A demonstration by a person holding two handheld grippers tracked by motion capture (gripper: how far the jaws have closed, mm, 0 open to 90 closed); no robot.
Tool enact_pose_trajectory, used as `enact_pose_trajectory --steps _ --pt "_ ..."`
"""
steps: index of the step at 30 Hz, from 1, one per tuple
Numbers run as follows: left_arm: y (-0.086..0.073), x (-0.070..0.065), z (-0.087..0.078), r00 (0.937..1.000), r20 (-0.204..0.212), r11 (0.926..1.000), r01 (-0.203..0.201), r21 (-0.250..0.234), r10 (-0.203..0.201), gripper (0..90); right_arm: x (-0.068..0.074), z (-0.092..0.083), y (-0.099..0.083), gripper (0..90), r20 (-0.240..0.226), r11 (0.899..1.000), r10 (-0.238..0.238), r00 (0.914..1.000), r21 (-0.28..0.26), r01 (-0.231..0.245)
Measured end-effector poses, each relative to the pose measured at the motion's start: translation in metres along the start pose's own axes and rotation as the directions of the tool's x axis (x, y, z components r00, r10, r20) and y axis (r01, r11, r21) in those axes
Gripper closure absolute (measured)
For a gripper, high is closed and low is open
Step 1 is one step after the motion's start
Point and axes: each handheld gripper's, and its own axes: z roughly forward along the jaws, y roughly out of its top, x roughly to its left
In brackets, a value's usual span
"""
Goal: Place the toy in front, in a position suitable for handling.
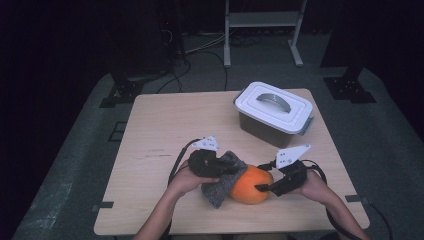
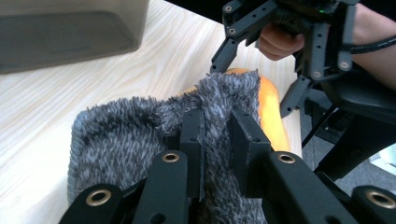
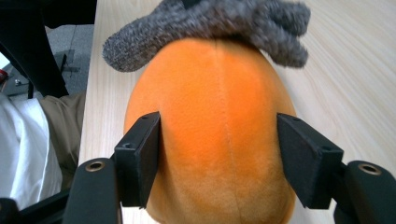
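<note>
My left gripper (image 2: 215, 135) has its jaws pinched tight on a fold of the grey cloth (image 2: 135, 135), which drapes over the far end of the orange ball (image 3: 215, 140). The ball sits on the table (image 1: 165, 130) near my edge, between my two hands. My right gripper (image 3: 217, 158) straddles the ball with wide jaws, the pads against its flanks (plush, seamed down the middle). A lidded grey box (image 1: 273, 114) stands well apart, toward the far right corner.
</note>
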Motion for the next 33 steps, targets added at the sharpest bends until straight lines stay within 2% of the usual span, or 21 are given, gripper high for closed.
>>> enact_pose_trajectory --steps 5,8,12,18,22,24,27,29,33 --pt "0.004 -0.002 0.005 0.9999 0.008 1.0000 -0.008 -0.001 0.008 75.7 -0.005 -0.007 -0.013 32.1 -0.006 0.999 0.039 0.9992 -0.014 -0.039" --pt "0.005 -0.003 0.007 0.9999 0.012 0.9999 -0.010 0.006 0.010 75.7 -0.006 -0.008 -0.015 27.3 -0.003 0.998 0.058 0.9983 -0.006 -0.058" --pt "0.006 -0.003 0.009 0.9998 0.013 0.9999 -0.014 0.011 0.013 75.7 0.000 -0.008 -0.007 21.5 0.023 0.999 0.041 0.9989 0.036 -0.041" --pt "0.007 -0.005 0.009 0.9997 0.014 0.9997 -0.019 0.017 0.019 75.7 0.007 -0.003 0.008 18.2 0.035 0.999 0.005 0.9994 0.051 -0.007" --pt "0.007 -0.006 0.009 0.9995 0.011 0.9992 -0.031 0.026 0.031 75.8 0.007 0.006 0.016 18.3 0.022 0.998 -0.005 0.9997 0.056 0.003" --pt "0.007 -0.005 0.007 0.9994 0.006 0.9990 -0.034 0.030 0.034 75.8 0.008 0.010 0.016 22.5 0.016 0.998 -0.017 0.9997 0.054 0.016" --pt "0.005 -0.003 0.003 0.9997 -0.001 0.9994 -0.026 0.020 0.026 75.8 0.008 0.009 0.012 29.5 0.011 0.999 -0.036 0.9993 0.036 0.036" --pt "0.003 -0.001 0.001 0.9998 -0.010 0.9996 -0.019 0.019 0.020 75.8 0.008 0.008 0.007 31.2 -0.001 0.999 -0.030 0.9995 0.026 0.030" --pt "0.000 0.001 0.000 1.0000 0.001 1.0000 0.000 0.005 0.000 75.7 0.010 0.003 -0.003 31.7 -0.009 0.999 -0.032 0.9994 0.014 0.032"
